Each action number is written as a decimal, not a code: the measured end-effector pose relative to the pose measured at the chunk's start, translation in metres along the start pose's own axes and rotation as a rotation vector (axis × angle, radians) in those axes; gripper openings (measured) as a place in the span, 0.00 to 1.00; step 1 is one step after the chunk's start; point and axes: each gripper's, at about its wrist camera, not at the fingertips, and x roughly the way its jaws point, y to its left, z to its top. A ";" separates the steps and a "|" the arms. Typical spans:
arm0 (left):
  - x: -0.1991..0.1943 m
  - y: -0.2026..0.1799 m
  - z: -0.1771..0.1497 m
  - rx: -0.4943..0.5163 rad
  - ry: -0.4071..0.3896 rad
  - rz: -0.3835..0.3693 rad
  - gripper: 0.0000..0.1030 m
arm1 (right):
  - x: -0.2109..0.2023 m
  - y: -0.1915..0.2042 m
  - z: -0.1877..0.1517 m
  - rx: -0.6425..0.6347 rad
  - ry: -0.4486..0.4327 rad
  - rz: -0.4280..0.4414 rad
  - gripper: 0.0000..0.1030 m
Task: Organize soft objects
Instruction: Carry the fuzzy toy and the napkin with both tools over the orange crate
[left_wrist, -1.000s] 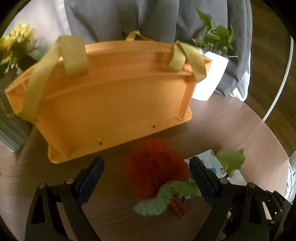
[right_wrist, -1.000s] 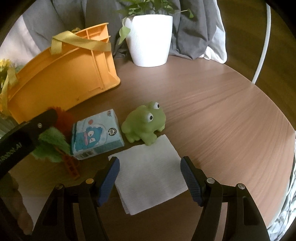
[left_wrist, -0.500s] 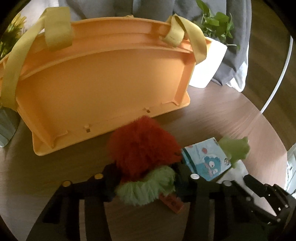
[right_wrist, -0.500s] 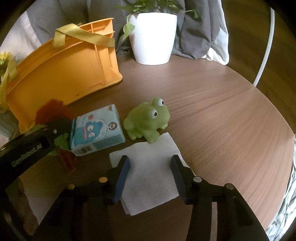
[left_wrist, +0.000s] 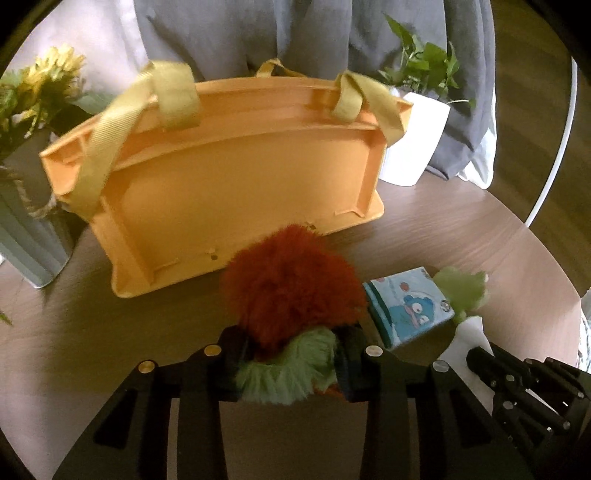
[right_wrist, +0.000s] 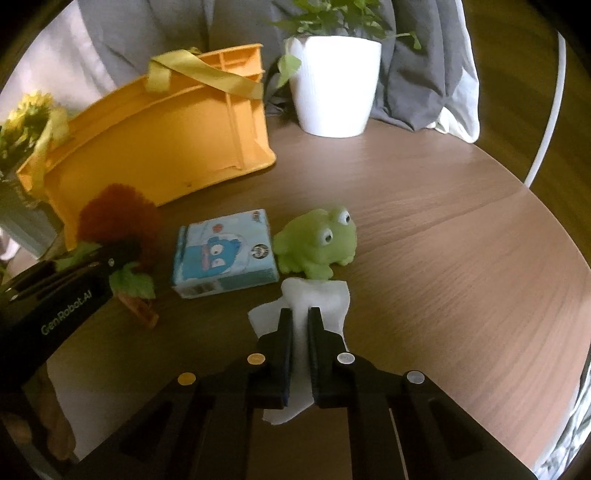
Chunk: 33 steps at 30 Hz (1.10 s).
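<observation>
Fingers of the left gripper (left_wrist: 291, 363) are clamped on a fuzzy plush toy (left_wrist: 291, 291), red on top with a green ruff at its base, where the black pads press in from both sides. Just beyond the toy stands an orange basket (left_wrist: 236, 184) with yellow straps (left_wrist: 107, 147), tipped so its broad side faces the camera. Right of the toy lies a light blue tissue pack (left_wrist: 410, 308) printed with a cartoon face, and just past it a green frog (left_wrist: 461, 290), blurred in this view. A yellow flower (left_wrist: 44, 85) shows at far left and a white plant pot (left_wrist: 417, 140) behind the basket's right corner, all on a round wooden table (left_wrist: 461, 229).

From the right wrist, the right gripper (right_wrist: 300, 332) has its fingers nearly together, pinching a white napkin (right_wrist: 325, 299) that bunches up between them; its far edge seems to touch the frog (right_wrist: 317, 242), though the overlap makes that hard to judge. The tissue pack (right_wrist: 225, 253) lies flat just left of the frog. Farther left, the plush toy (right_wrist: 114, 218) sits in the left gripper's grip, with a small orange tag (right_wrist: 142, 312) below it on the table (right_wrist: 443, 221). The basket (right_wrist: 155, 147) and the plant pot (right_wrist: 332, 85) stand at the back.
</observation>
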 end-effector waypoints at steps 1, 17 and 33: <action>-0.005 0.000 -0.002 0.000 -0.004 0.003 0.35 | -0.004 0.001 0.000 -0.006 -0.007 0.006 0.09; -0.094 0.004 -0.006 -0.043 -0.134 0.084 0.35 | -0.069 0.006 0.011 -0.063 -0.146 0.086 0.09; -0.159 0.014 0.011 -0.080 -0.309 0.218 0.34 | -0.117 0.028 0.051 -0.140 -0.302 0.213 0.09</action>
